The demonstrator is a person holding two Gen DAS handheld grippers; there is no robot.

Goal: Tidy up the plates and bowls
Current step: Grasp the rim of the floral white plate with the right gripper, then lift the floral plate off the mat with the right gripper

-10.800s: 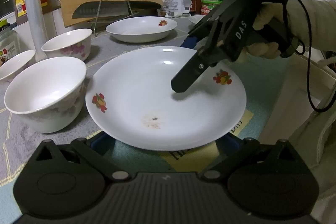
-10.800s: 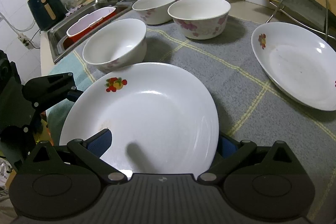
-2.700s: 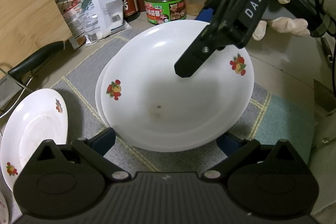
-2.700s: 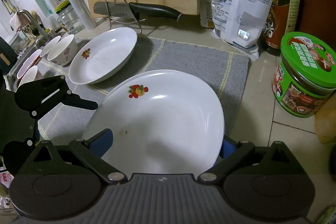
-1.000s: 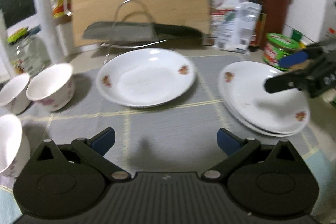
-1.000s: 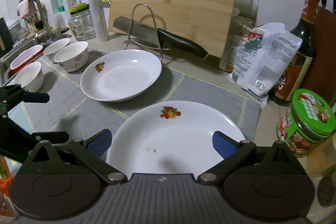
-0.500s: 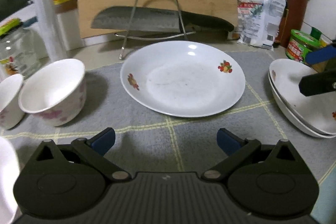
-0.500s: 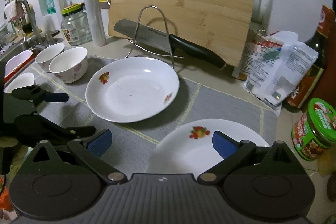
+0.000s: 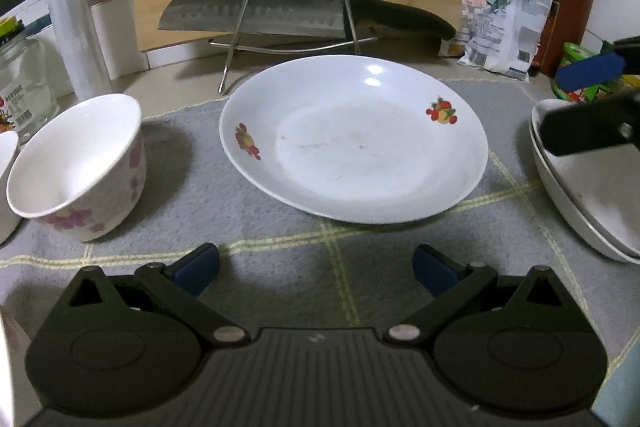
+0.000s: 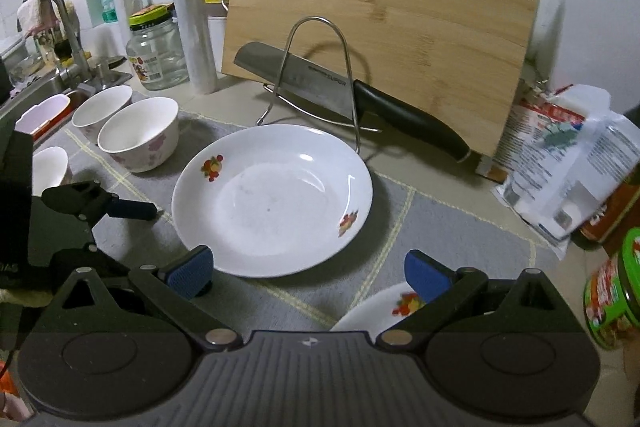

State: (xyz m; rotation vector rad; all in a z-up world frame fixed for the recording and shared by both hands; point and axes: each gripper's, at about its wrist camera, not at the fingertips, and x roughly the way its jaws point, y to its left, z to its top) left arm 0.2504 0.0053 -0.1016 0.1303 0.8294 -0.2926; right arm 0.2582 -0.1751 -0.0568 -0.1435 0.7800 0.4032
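A white plate with fruit prints (image 9: pixel 356 143) lies alone on the grey mat (image 9: pixel 280 259); it also shows in the right wrist view (image 10: pixel 272 199). My left gripper (image 9: pixel 316 269) is open and empty, just short of its near rim. My right gripper (image 10: pixel 306 273) is open and empty, above the mat between this plate and a stack of two plates (image 9: pixel 592 203), whose rim shows in the right wrist view (image 10: pixel 380 311). A flowered bowl (image 9: pixel 76 167) stands left of the plate. Three such bowls show in the right wrist view (image 10: pixel 140 133).
A wire rack (image 9: pixel 296 7) holds a kitchen knife (image 10: pixel 352 99) in front of a wooden cutting board (image 10: pixel 380 7). A glass jar (image 10: pixel 156 47), a white roll (image 10: pixel 188 7), food bags (image 10: pixel 572 163), a green-lidded jar (image 10: pixel 612 291) and a sink (image 10: pixel 44 95) surround the mat.
Both grippers let go of the plate on the stack at the right and opened. They have moved left toward the single plate, which now looms larger in both views.
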